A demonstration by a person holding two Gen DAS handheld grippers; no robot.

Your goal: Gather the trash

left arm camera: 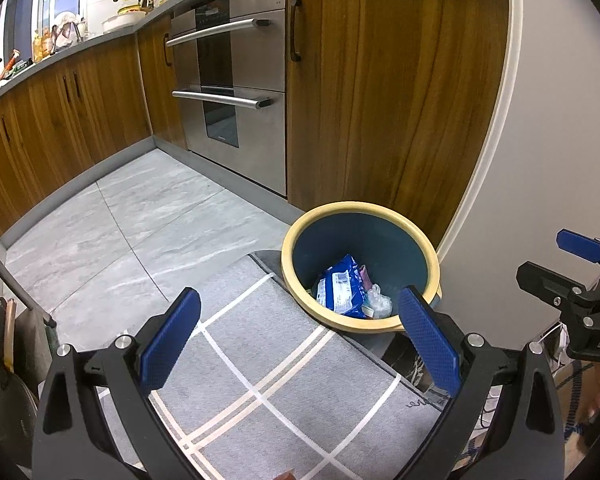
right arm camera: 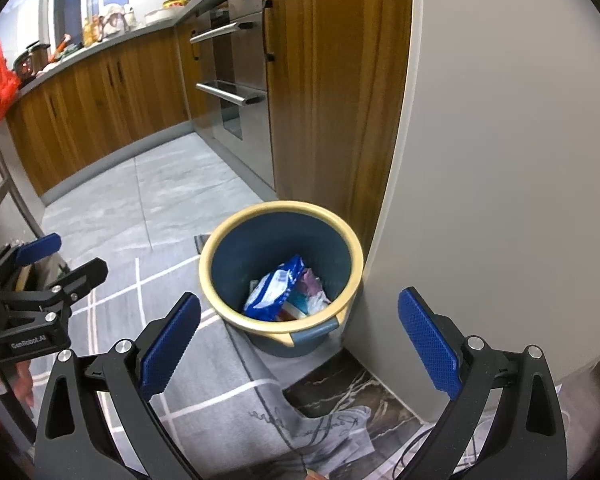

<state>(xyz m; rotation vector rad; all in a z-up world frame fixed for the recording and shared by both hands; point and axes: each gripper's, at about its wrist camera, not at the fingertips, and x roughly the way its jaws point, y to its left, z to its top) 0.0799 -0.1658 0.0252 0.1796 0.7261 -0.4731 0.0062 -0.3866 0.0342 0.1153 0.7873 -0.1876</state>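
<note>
A dark blue trash bin with a cream rim [left arm camera: 424,240] [right arm camera: 216,240] stands on the floor against the wall corner. Inside lie a blue snack packet [left arm camera: 342,288] [right arm camera: 274,286] and crumpled clear and pink wrappers [left arm camera: 378,298] [right arm camera: 314,288]. My left gripper [left arm camera: 300,334] is open and empty, above the grey mat, just short of the bin. My right gripper [right arm camera: 300,334] is open and empty, above and in front of the bin. The right gripper shows at the right edge of the left wrist view [left arm camera: 572,264]; the left gripper shows at the left edge of the right wrist view [right arm camera: 56,264].
A grey mat with white stripes [left arm camera: 268,380] [right arm camera: 204,400] lies before the bin. Wooden cabinets [left arm camera: 380,100] and a steel oven [left arm camera: 236,88] stand behind. A grey wall [right arm camera: 500,160] is right of the bin. Grey tiled floor [left arm camera: 140,216] spreads to the left.
</note>
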